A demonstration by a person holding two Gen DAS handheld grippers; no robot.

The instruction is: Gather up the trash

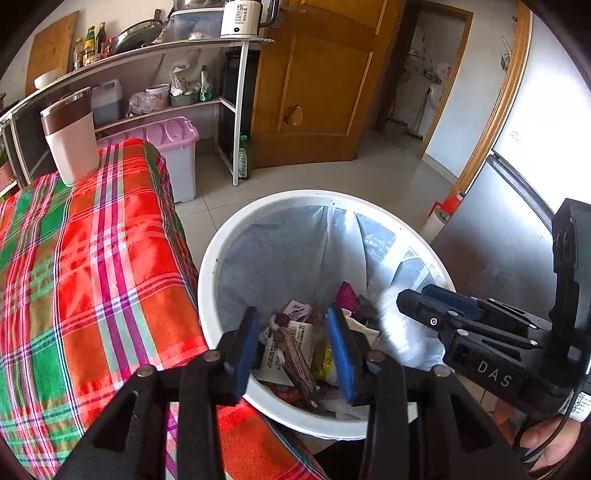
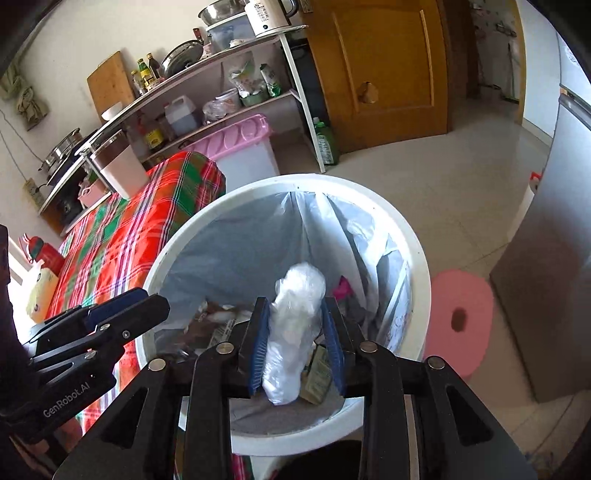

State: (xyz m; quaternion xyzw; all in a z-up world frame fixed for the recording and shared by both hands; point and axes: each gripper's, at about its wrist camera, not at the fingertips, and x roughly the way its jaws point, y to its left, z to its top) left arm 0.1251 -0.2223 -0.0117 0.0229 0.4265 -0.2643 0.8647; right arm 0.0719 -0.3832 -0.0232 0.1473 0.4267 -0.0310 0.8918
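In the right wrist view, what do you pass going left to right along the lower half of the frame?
left gripper → plaid tablecloth → white trash bin → crumpled white plastic bag held in the right gripper → pink round stool → grey cabinet

A home kitchen: shelf with kettle, oil bottles, pans.
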